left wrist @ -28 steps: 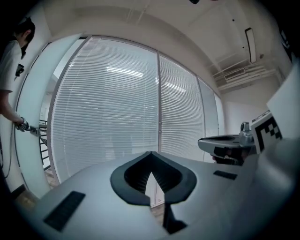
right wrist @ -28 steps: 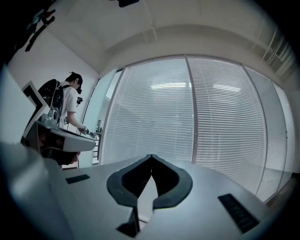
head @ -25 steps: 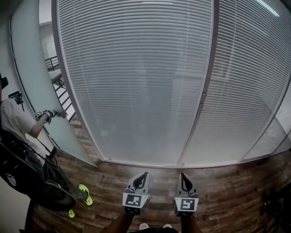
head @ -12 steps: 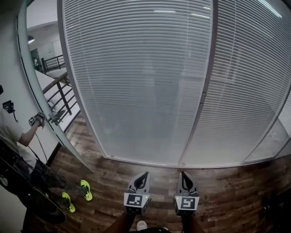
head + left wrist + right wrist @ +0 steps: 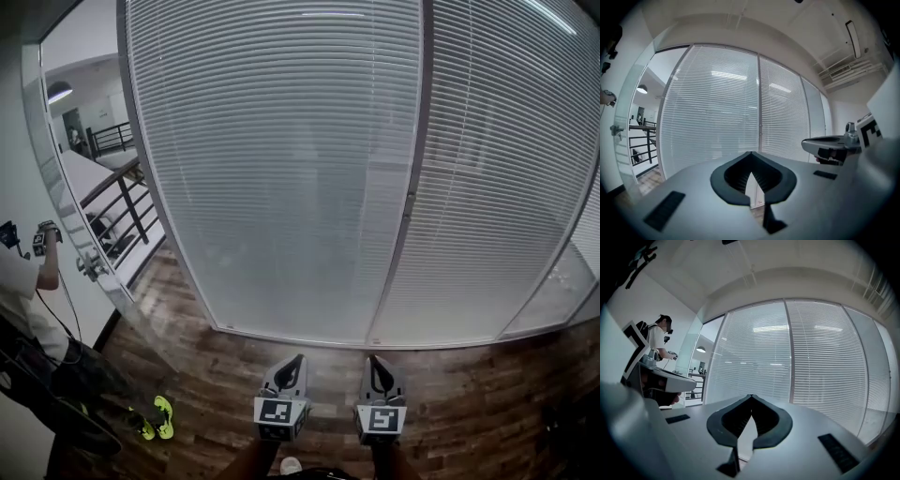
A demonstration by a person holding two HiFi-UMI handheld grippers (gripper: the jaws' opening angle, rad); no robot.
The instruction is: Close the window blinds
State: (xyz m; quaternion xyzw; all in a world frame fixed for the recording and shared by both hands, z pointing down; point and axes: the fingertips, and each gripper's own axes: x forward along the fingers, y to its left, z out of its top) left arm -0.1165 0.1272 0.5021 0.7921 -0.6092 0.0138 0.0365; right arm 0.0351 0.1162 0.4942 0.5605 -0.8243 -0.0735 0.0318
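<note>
Window blinds (image 5: 281, 169): lowered across glazed wall ahead. Left hand-held gripper (image 5: 298, 359), right hand-held gripper (image 5: 375, 360): jaws together, empty, well short. Step: approach. Next, probably: find the tilt control, none visible.

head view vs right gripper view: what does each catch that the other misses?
Head view only: the yellow-green shoes and the marker cube on the right hand-held gripper. Right gripper view only: the ceiling. Both: the blinds, the glass door, the person at left and the left hand-held gripper.
</note>
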